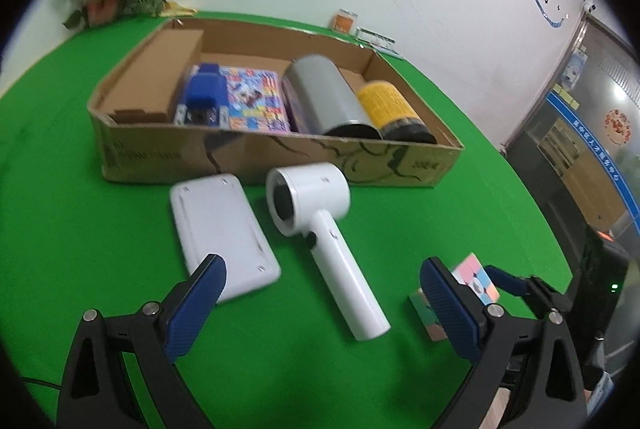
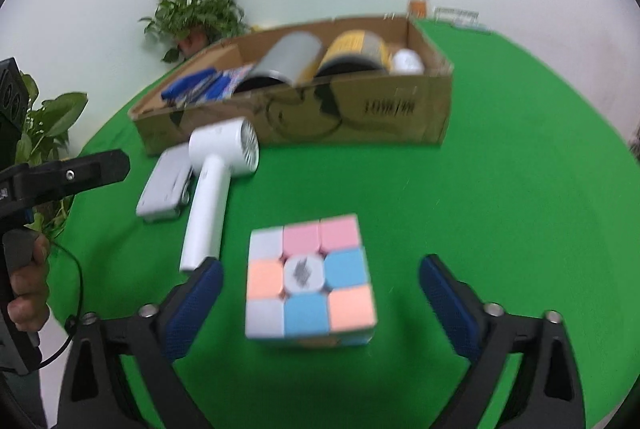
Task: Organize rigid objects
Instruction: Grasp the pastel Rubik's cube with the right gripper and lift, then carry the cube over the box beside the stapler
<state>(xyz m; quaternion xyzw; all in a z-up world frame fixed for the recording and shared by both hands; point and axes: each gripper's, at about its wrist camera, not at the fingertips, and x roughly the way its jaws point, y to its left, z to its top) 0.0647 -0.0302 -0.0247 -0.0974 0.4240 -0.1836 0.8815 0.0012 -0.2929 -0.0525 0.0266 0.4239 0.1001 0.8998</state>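
Two cans (image 1: 340, 97), one cube (image 2: 310, 279), perhaps one dryer (image 1: 320, 229).

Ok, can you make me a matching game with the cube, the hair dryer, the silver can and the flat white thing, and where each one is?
Things:
1. puzzle cube
2. white hair dryer
3. silver can
4. flat white device

Places:
A. lying inside the cardboard box
B. on the green cloth between the right gripper fingers, untouched
C. on the cloth, left of the dryer in the left view
D. on the cloth, handle toward the left gripper

Pairs: 1-B, 2-D, 3-A, 4-C
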